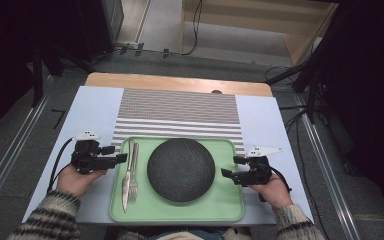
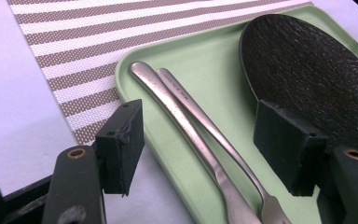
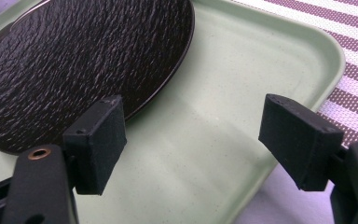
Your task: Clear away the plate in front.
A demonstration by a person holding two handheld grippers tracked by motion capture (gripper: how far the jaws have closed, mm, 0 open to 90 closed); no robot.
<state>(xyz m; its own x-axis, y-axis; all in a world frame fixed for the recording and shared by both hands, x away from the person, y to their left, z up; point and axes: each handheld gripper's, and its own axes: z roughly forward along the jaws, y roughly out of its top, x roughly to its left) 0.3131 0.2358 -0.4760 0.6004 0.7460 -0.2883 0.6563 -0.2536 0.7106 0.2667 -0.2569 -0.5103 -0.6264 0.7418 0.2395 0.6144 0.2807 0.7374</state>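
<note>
At tray point(image 1: 230, 200) edges, left gripper point(image 1: 121, 158) gaping over cutlery point(image 1: 129, 175), right gripper point(image 1: 232, 166) gaping, empty

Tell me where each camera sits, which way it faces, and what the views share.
High view: above the person's side, looking forward and down on the green tray, black plate, knife and fork; both hands, left gripper and right gripper show.
Left gripper view: between its open jaws, across the tray's left rim toward the cutlery.
Right gripper view: between its open jaws, over the tray's right rim toward the plate.
Shared: tray, plate, striped placemat.
</note>
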